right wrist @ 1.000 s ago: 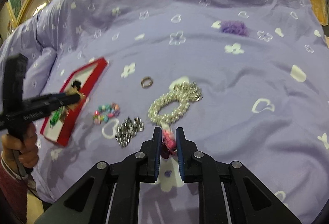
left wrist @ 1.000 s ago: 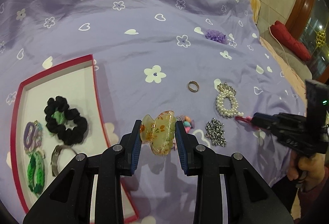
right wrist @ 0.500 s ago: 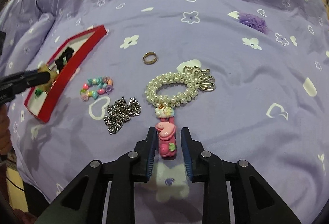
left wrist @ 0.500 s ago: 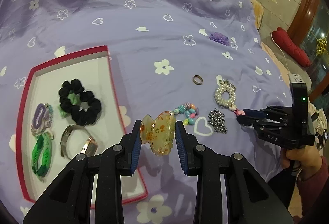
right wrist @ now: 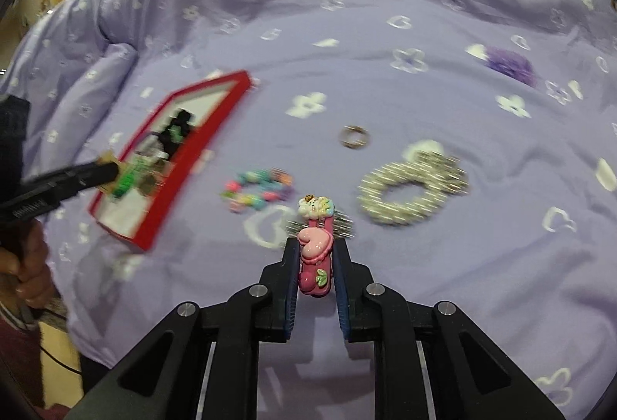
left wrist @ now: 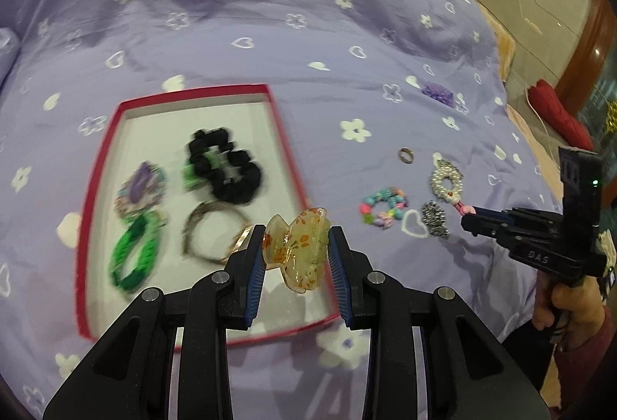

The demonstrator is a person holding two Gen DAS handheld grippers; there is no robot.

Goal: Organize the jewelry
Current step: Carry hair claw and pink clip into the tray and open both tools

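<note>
We have both grippers loaded. Our left gripper (left wrist: 296,256) pinches the amber hair claw (left wrist: 297,250) and hangs over the near right corner of the red box (left wrist: 287,146), the claw clear of the floor of the box. Our right gripper (right wrist: 315,266) is clamped on the pink heart clip (right wrist: 315,258), lifted above the purple bedspread (right wrist: 347,15) near its front edge, well apart from the box.

So where are we? Already lying in the box: the black scrunchie (left wrist: 225,167), a purple piece (left wrist: 140,187), the green braided band (left wrist: 135,258) and the metal bangle (left wrist: 214,237). We judge the job close to half done.

Still loose on the bedspread, out to the right of the box: the coloured bead bracelet (left wrist: 383,208), the silver chain (left wrist: 434,219), the pearl bracelet (left wrist: 447,181), the small ring (left wrist: 405,155) and, farther back, a purple flower piece (left wrist: 437,94). Those five, plus the two we carry, are left to go in.
</note>
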